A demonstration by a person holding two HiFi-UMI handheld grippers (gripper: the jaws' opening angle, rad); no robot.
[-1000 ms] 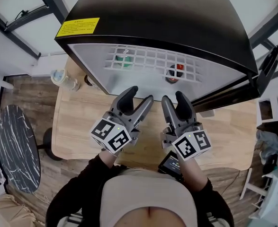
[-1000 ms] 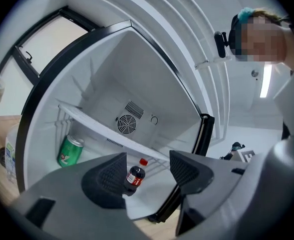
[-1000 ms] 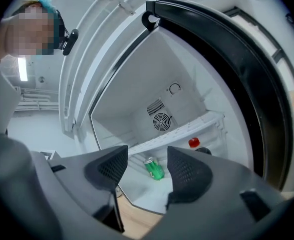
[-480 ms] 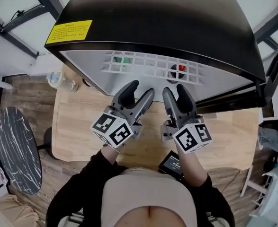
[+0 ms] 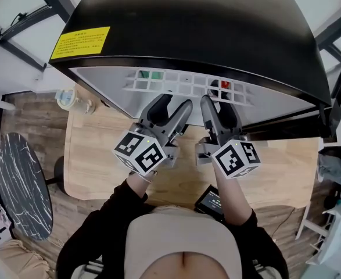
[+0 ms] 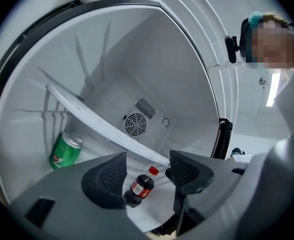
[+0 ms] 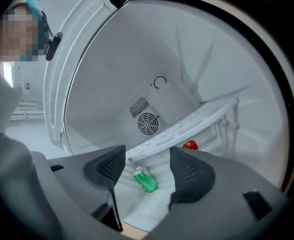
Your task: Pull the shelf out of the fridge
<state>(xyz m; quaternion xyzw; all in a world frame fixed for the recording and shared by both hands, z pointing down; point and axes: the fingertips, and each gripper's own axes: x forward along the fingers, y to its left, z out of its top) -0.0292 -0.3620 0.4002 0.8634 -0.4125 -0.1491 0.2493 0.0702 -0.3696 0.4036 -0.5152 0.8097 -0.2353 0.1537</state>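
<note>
Facing the fridge (image 5: pixel 187 28), yellow label (image 5: pixel 80 42) illegible: left hand-held gripper (image 5: pixel 173 104) gapes empty; right hand-held gripper (image 5: pixel 218 102), empty, just opened wider.

We see a fridge (image 5: pixel 193 22) with a smooth, glossy black top and a matt white plastic lining. Its shelf (image 6: pixel 101 127) looks like white plastic. The table (image 5: pixel 94 156) is pale, grained wood. The can (image 6: pixel 65 151) is shiny green metal and the bottle (image 6: pixel 139 188) glossy dark plastic. The left gripper (image 6: pixel 147 166) has matt black, finely dimpled pads (image 6: pixel 109 176).
</note>
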